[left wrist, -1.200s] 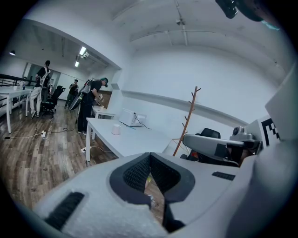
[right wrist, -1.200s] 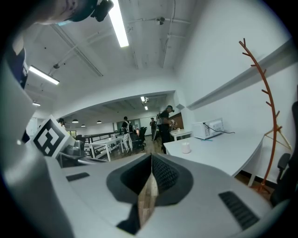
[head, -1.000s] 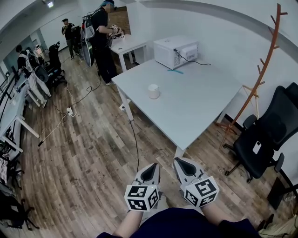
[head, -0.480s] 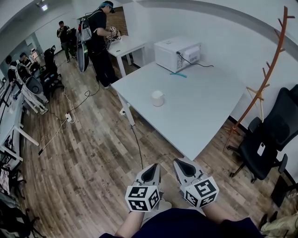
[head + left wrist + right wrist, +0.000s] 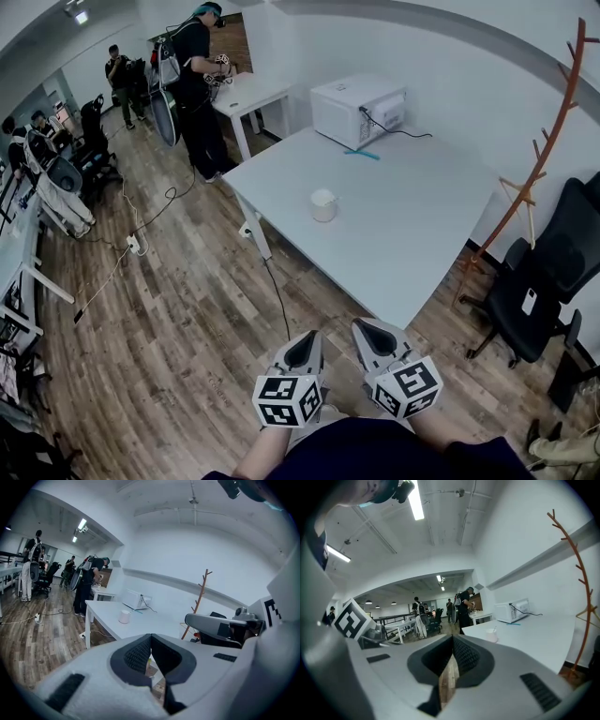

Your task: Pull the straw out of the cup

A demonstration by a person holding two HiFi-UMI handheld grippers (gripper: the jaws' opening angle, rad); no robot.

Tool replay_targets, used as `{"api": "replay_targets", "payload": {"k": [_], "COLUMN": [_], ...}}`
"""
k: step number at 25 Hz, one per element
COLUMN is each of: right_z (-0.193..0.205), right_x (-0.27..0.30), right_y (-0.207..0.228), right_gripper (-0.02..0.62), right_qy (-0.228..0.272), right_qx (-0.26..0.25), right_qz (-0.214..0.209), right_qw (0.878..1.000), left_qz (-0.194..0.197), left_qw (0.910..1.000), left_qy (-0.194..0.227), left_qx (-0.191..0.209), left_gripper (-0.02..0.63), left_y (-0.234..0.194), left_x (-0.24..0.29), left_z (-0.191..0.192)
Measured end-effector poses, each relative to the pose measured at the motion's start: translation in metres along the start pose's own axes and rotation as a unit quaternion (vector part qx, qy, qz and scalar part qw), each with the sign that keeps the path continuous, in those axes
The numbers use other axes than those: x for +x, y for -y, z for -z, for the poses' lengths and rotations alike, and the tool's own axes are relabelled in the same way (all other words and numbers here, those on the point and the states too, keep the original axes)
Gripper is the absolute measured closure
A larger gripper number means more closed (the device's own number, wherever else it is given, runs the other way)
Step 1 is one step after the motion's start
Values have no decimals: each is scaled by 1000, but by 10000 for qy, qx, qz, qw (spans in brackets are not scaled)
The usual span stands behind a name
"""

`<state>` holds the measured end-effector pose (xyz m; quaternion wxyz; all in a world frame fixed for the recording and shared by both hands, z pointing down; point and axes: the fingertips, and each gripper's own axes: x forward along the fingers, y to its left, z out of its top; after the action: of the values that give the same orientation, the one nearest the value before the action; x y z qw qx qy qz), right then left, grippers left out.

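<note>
A small white cup [image 5: 322, 204] stands on the white table [image 5: 412, 234], toward its left side. In the right gripper view a thin straw [image 5: 494, 630] sticks up out of the cup [image 5: 491, 636]. The cup [image 5: 124, 616] also shows far off in the left gripper view. My left gripper [image 5: 307, 336] and right gripper [image 5: 363, 325] are held side by side low in the head view, over the wooden floor and well short of the table. Each one's jaws are closed together with nothing between them, as the left gripper [image 5: 150, 636] and right gripper [image 5: 453, 638] views show.
A white microwave [image 5: 358, 108] sits at the table's far end with a blue stick [image 5: 362, 153] lying in front of it. A wooden coat stand [image 5: 534, 159] and a black office chair [image 5: 548, 272] stand at the right. People [image 5: 192, 75] stand by a small table beyond; cables cross the floor.
The head view has drifted forward and right: the table and cup sit slightly lower and further right in the picture. Both grippers stay shut in the same place.
</note>
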<state>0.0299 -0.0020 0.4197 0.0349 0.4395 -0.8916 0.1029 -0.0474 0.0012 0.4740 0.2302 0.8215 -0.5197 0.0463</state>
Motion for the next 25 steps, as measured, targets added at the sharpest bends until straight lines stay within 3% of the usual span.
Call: {"api": "replay_targets", "payload": {"k": [18,25], "right_z": [-13,-17], "right_x": [67,100], "right_y": [-5,5], "right_gripper": [566,566], "right_qy": [-134,-164], "right_qx": [88,59], "right_qz": [-140,-262], "right_qw": [9998,9995], "left_qz": [-179,-265], "left_qw": [9997,9995], "left_qy": [49,41], "left_qx": [-129,-149], "left_gripper": [589,589], "left_y": [-63,-85], "left_x": [7,32], "left_z": [-25,-38]}}
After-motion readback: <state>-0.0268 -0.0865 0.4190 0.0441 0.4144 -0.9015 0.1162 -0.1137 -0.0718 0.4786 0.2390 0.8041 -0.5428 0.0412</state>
